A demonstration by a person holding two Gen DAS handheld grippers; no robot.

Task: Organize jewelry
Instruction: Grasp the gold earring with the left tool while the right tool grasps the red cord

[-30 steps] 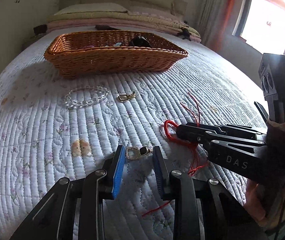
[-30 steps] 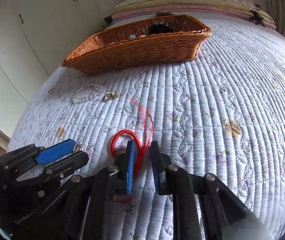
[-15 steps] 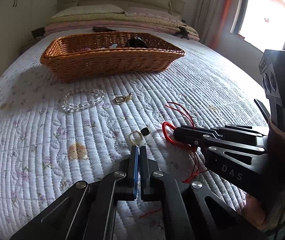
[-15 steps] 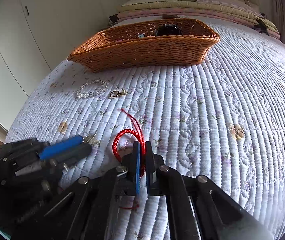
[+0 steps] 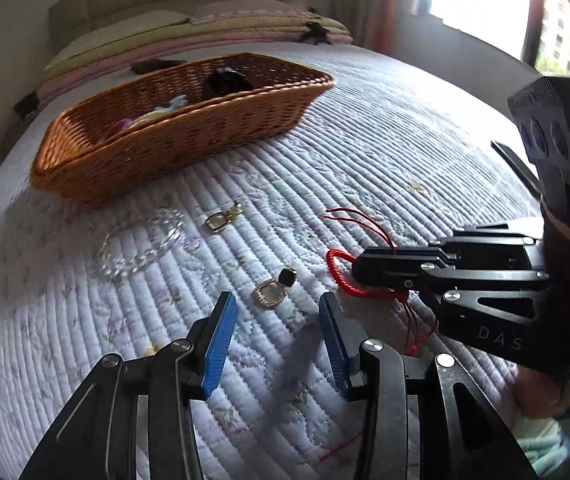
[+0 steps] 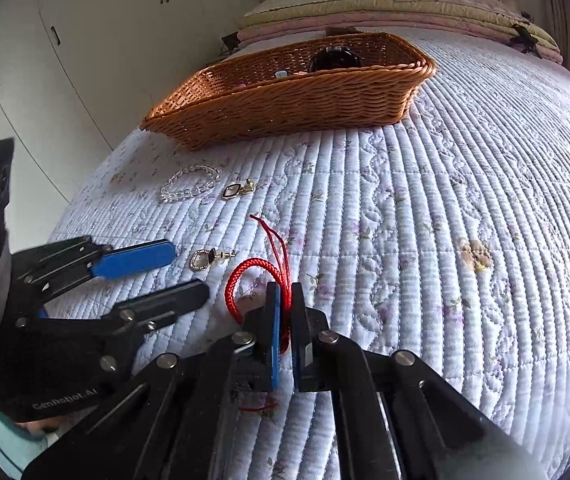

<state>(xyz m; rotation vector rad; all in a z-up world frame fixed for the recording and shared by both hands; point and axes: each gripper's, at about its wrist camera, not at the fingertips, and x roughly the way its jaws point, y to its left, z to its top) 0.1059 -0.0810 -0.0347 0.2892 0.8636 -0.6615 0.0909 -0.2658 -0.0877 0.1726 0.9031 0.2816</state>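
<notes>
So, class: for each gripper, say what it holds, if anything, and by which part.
The right gripper is shut on the red braided cord bracelet, pinching it where the loop meets its thin tail strings. The left gripper is open and holds nothing.

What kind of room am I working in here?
Most likely a bedroom: the jewelry lies on a quilted bedspread, folded bedding is stacked at the head, and white wardrobe doors line the wall.

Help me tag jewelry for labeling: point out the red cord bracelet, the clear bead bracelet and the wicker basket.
red cord bracelet (image 6: pixel 233 286): right wrist view, braided loop.
clear bead bracelet (image 6: pixel 189 186): right wrist view, bead ring.
wicker basket (image 5: pixel 189 142): left wrist view, front wall.
</notes>
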